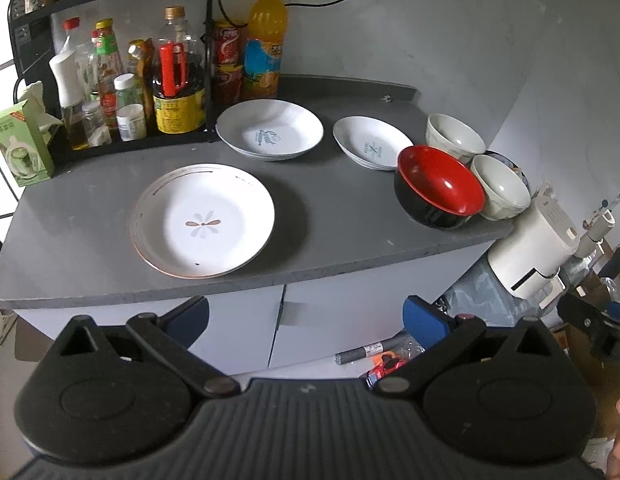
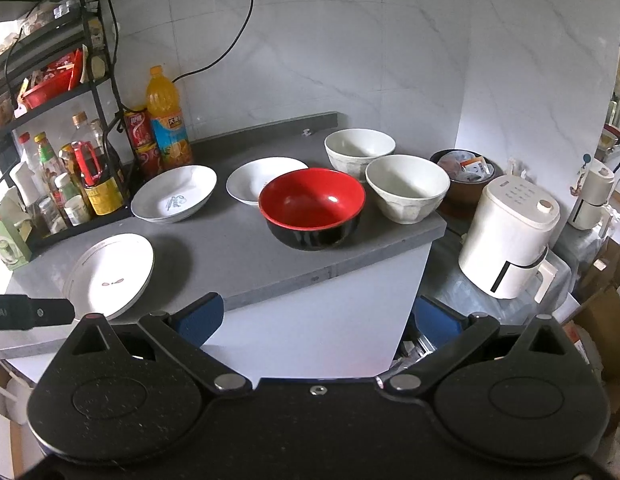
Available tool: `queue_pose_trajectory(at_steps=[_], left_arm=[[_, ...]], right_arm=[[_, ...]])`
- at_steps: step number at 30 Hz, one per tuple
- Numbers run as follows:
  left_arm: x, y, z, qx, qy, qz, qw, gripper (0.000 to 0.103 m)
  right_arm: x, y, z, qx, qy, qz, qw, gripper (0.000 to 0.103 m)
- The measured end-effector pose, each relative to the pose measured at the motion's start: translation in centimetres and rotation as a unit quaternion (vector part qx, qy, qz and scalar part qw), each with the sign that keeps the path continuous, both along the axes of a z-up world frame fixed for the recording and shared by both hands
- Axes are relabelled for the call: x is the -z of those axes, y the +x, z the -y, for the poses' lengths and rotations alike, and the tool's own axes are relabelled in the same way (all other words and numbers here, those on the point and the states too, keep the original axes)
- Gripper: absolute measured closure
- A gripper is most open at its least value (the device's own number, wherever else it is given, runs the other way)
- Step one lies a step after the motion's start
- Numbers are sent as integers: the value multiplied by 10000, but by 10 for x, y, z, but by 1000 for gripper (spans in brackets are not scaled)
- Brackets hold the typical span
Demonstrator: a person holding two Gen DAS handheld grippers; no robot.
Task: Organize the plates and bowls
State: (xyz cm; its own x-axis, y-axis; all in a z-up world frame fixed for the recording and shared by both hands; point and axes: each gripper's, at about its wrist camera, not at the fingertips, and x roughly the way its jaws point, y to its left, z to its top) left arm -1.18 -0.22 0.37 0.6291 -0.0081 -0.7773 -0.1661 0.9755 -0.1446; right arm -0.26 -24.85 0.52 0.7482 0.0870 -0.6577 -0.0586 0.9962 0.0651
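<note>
Two bowls [image 2: 407,188] near counter edge [image 2: 330,274]

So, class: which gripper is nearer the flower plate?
Left. The left gripper hangs just off the counter edge before the flower plate; the right gripper faces the red bowl, the plate off to its left.

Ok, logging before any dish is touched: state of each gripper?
Left gripper: open, holding nothing.
Right gripper: open, holding nothing.

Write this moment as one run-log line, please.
left hand-held gripper: open, empty | right hand-held gripper: open, empty | three plates, three bowls apart on counter | nothing stacked yet
</note>
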Motion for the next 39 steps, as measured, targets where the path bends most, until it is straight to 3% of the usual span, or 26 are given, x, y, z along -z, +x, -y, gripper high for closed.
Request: queue_pose_trajectory(at_steps=[24,39], left_arm=[[-6,2,2,71,94,20,9999,1],[-10,-3,-2,-138,97,34,9999,1]], right_arm=[[0,1,-6,17,-4,-74,10000,0],[-3,-1,-12,-137,-16,7,9999,0]])
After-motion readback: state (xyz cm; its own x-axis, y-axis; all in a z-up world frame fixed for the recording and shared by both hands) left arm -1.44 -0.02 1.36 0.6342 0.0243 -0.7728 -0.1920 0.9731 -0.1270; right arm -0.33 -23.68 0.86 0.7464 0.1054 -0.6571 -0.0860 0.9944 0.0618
